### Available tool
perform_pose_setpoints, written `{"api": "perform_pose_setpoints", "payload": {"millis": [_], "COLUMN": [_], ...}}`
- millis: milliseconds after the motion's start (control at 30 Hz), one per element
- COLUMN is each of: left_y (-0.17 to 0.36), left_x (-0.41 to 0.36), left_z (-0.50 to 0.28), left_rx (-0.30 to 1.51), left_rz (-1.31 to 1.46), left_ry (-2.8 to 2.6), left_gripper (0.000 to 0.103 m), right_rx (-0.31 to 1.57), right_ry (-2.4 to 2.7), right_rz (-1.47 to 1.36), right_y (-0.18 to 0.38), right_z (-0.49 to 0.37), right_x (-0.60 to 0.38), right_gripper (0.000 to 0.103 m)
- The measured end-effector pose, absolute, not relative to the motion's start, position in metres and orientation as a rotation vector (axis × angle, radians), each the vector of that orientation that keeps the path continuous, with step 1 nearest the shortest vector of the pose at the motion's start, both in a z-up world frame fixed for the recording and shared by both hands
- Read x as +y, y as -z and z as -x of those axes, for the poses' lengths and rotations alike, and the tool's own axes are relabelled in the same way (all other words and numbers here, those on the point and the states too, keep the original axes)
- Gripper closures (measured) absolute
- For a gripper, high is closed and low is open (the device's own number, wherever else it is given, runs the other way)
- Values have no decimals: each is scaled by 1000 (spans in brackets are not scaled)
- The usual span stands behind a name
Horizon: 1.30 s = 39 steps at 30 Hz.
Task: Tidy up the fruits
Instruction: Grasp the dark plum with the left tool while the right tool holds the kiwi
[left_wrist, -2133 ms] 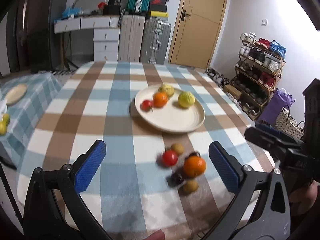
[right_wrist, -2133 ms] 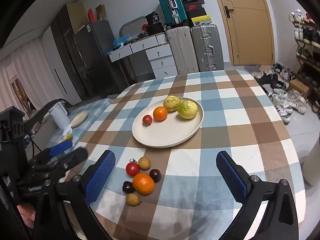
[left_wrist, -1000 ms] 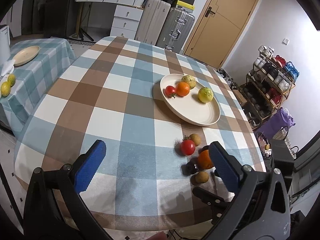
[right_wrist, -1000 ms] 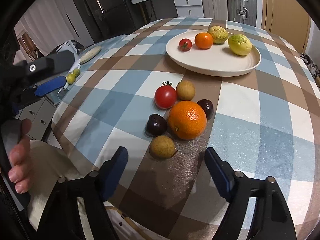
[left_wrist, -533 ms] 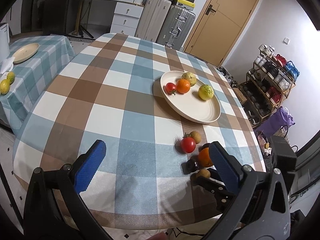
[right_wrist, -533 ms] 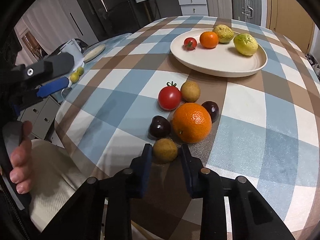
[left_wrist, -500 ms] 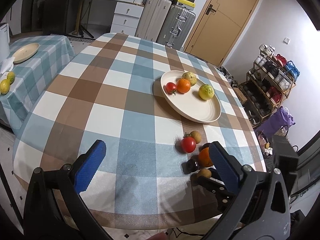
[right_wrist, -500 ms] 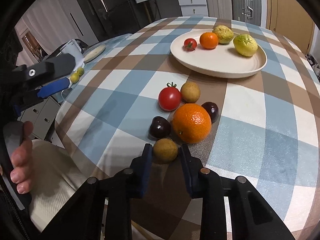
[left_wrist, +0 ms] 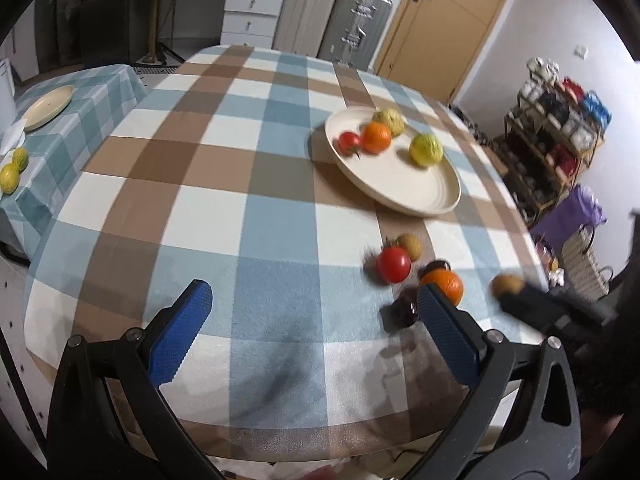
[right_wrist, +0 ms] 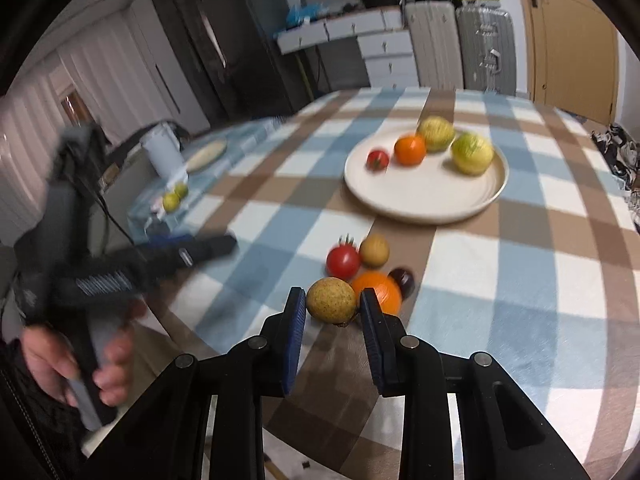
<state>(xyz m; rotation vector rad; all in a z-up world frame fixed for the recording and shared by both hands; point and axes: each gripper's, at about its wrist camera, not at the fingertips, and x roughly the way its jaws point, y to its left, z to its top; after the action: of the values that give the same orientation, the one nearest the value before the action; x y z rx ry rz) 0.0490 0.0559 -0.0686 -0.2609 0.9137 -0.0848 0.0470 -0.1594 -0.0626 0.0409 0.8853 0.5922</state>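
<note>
Right wrist view: our right hand-held gripper [right_wrist: 333,308] pinches a small brown fruit [right_wrist: 331,299] (light, firm, round) across its middle. It could roll out; we grip gently.

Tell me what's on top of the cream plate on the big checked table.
On the plate sit four fruits: a small red tomato, an orange and two yellow-green bumpy fruits. Their undersides are hidden; nothing else shows there.

Speckled brown fruit [right_wrist: 331,299] — aloft, clear of the checked cloth [right_wrist: 500,276]
</note>
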Motion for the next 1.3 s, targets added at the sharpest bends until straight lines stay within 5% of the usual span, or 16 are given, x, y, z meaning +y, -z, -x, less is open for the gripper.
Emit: {"api": "perform_pose_setpoints", "payload": {"millis": [600,700,767,967,1133,1300], "left_y": [109,111,113,115,113,112], "left_x": [-32,-33,-35,-43,-46,-51], "left_z": [-70,-73,-74,-74,-71,-67], "left_rx": [989,998,1009,1017,1018,1005], "left_rz": [-96,-77,-72,-61,-49,-96], "left_ry": [151,175,188,266,311,307], "left_gripper": [8,17,34,64,80,81], "right_rx": [746,734,733,740,736,750], "right_ry": [-550,-568,-578,-581,-581,-580], "right_rz": [-150,-161,-170,-183,-192,-191], "right_y": [14,11,10,10,9,12], "right_z": [-39,-37,-37,-38,-37,-38], "right_x": [-214,-216,-217,-220,-222,-221], "right_gripper": [74,74,74,74,74,74]}}
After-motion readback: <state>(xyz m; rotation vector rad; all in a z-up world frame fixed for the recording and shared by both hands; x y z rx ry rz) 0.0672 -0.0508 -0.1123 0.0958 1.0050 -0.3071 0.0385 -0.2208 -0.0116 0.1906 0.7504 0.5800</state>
